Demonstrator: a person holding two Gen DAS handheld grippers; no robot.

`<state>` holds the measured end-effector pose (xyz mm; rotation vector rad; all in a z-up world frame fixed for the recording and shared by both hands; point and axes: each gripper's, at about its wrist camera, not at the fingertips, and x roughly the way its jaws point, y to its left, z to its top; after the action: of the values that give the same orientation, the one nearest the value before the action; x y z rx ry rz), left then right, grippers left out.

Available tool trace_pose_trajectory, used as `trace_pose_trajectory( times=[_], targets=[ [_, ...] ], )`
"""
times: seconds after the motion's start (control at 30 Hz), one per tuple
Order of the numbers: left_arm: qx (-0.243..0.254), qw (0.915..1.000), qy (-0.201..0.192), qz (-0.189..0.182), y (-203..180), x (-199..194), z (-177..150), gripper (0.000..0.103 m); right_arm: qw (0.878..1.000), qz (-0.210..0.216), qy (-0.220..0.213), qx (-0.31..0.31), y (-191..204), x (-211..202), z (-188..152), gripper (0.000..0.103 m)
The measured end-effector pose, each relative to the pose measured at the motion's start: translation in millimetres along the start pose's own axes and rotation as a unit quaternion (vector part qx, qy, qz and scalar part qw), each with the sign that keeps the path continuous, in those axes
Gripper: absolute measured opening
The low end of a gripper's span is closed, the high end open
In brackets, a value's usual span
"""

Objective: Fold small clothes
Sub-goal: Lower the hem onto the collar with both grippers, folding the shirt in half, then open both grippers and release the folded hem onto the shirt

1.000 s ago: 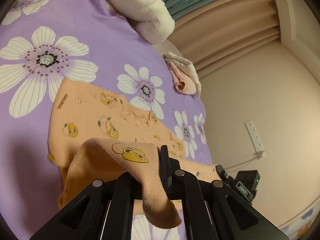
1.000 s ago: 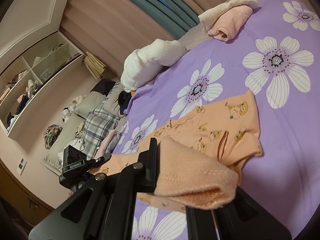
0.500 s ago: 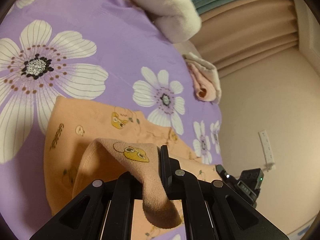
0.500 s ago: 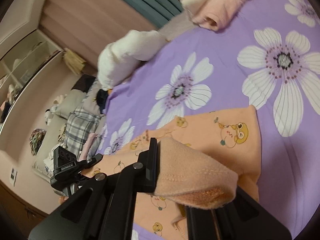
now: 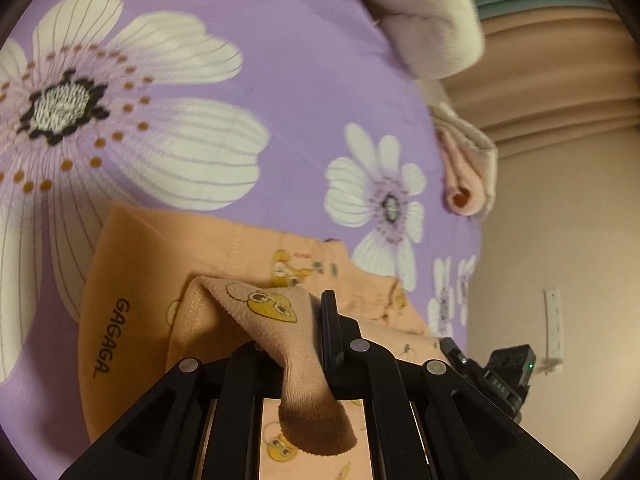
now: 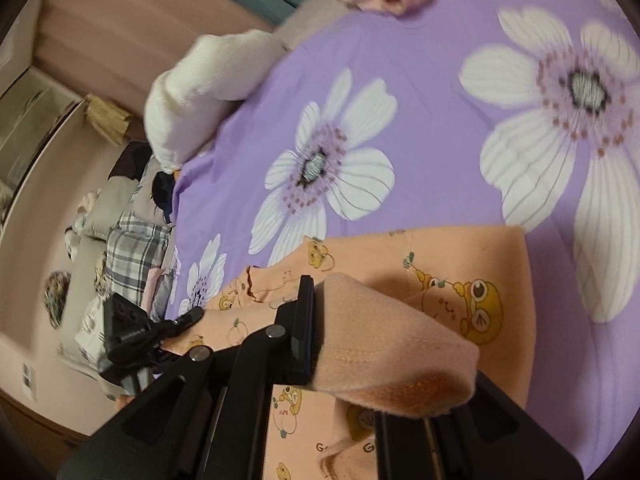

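Observation:
A small orange garment [image 5: 160, 264] with yellow cartoon prints lies on the purple flowered bedsheet [image 5: 304, 80]. My left gripper [image 5: 296, 332] is shut on a fold of its hem, which drapes over the jaws. The garment also shows in the right wrist view [image 6: 460, 264]. My right gripper [image 6: 360, 344] is shut on another folded edge of it, held just above the flat part. Each gripper shows at the other view's edge.
A white plush pillow [image 5: 424, 12] and a rolled pink cloth [image 5: 468, 168] lie at the bed's far side. In the right wrist view, a plaid cloth [image 6: 132, 252] and clutter lie beside the bed's left edge. Curtains [image 5: 560, 80] hang behind.
Both grippers have carried the held garment edges forward and lower over the flat part, so the far edge of the garment and the sheet look closer.

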<state>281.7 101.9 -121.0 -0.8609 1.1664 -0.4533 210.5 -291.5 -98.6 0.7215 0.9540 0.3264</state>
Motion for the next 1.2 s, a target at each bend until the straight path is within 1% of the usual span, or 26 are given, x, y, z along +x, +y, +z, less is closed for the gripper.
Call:
trace_pose_trajectory(
  times=[0.03, 0.07, 0.1, 0.13, 0.17, 0.2, 0.23, 0.3, 0.33, 0.4, 0.43, 0.5, 0.53, 0.6, 0.67, 0.77, 0.83, 0.87, 0.97, 1.0, 1.03, 1.07, 1.13, 1.2],
  targets=[
    [-0.011, 0.9999, 0.007, 0.002, 2, 3, 2, 0.001, 1.000, -0.002, 0.007, 0.011, -3, 3, 1, 0.012],
    [-0.021, 0.9997, 0.013, 0.000, 4, 2, 3, 0.002, 1.000, -0.005, 0.013, 0.020, -6, 5, 3, 0.016],
    [-0.035, 0.9992, 0.019, -0.007, 6, 3, 6, 0.009, 0.999, -0.009, 0.019, 0.028, -8, 7, 4, 0.027],
    [-0.052, 0.9982, 0.021, -0.021, 9, 2, 9, 0.027, 0.998, -0.014, 0.026, 0.048, -14, 8, 7, 0.034],
    [-0.070, 0.9968, 0.017, -0.036, 12, -1, 13, 0.040, 0.997, -0.007, 0.030, 0.066, -18, 8, 9, 0.043],
    [-0.083, 0.9954, 0.007, -0.048, 13, -5, 17, 0.063, 0.996, 0.011, 0.031, 0.084, -22, 7, 12, 0.044],
    [-0.095, 0.9938, -0.004, -0.058, 15, -11, 21, 0.073, 0.995, 0.023, 0.030, 0.094, -23, 6, 15, 0.044],
    [-0.105, 0.9913, -0.030, -0.074, 16, -20, 30, 0.073, 0.993, 0.044, 0.018, 0.104, -25, 0, 23, 0.047],
    [-0.107, 0.9903, -0.040, -0.078, 16, -22, 34, 0.073, 0.994, 0.047, 0.011, 0.102, -24, -3, 26, 0.049],
    [-0.121, 0.9854, -0.067, -0.100, 20, -25, 41, 0.073, 0.994, 0.052, -0.010, 0.096, -24, -9, 32, 0.053],
    [-0.129, 0.9830, -0.080, -0.104, 22, -27, 44, 0.073, 0.994, 0.056, -0.017, 0.095, -24, -10, 35, 0.054],
    [-0.136, 0.9820, -0.094, -0.091, 25, -29, 50, 0.073, 0.993, 0.060, -0.027, 0.103, -29, -13, 39, 0.054],
    [-0.136, 0.9823, -0.099, -0.083, 25, -31, 50, 0.073, 0.992, 0.048, -0.036, 0.109, -32, -16, 40, 0.054],
    [-0.127, 0.9829, -0.104, -0.083, 26, -36, 48, 0.073, 0.993, 0.047, -0.042, 0.104, -34, -24, 36, 0.054],
    [-0.118, 0.9853, -0.104, -0.066, 27, -41, 43, 0.073, 0.994, 0.044, -0.046, 0.091, -33, -31, 31, 0.054],
    [-0.093, 0.9903, -0.094, -0.042, 24, -48, 32, 0.073, 0.996, 0.022, -0.055, 0.062, -31, -46, 20, 0.054],
    [-0.057, 0.9941, -0.089, -0.020, 16, -52, 21, 0.073, 0.997, 0.018, -0.061, 0.039, -29, -60, 8, 0.054],
    [-0.032, 0.9957, -0.086, -0.007, 11, -55, 13, 0.073, 0.998, 0.015, -0.063, 0.027, -26, -64, 3, 0.054],
    [0.046, 0.9956, -0.073, 0.036, -8, -60, -12, 0.073, 0.997, -0.006, -0.069, -0.028, -14, -82, -20, 0.054],
    [0.074, 0.9938, -0.066, 0.050, -15, -60, -22, 0.073, 0.997, -0.016, -0.070, -0.043, -10, -85, -27, 0.052],
    [0.098, 0.9912, -0.062, 0.064, -21, -60, -32, 0.073, 0.994, -0.037, -0.071, -0.069, -5, -90, -40, 0.051],
    [0.117, 0.9882, -0.059, 0.079, -25, -60, -41, 0.073, 0.993, -0.049, -0.071, -0.084, -3, -92, -48, 0.047],
    [0.162, 0.9787, -0.059, 0.111, -35, -60, -62, 0.073, 0.987, -0.077, -0.071, -0.118, 3, -99, -69, 0.041],
    [0.200, 0.9680, -0.061, 0.138, -43, -60, -82, 0.073, 0.984, -0.093, -0.068, -0.137, 5, -102, -85, 0.033]
  ],
)
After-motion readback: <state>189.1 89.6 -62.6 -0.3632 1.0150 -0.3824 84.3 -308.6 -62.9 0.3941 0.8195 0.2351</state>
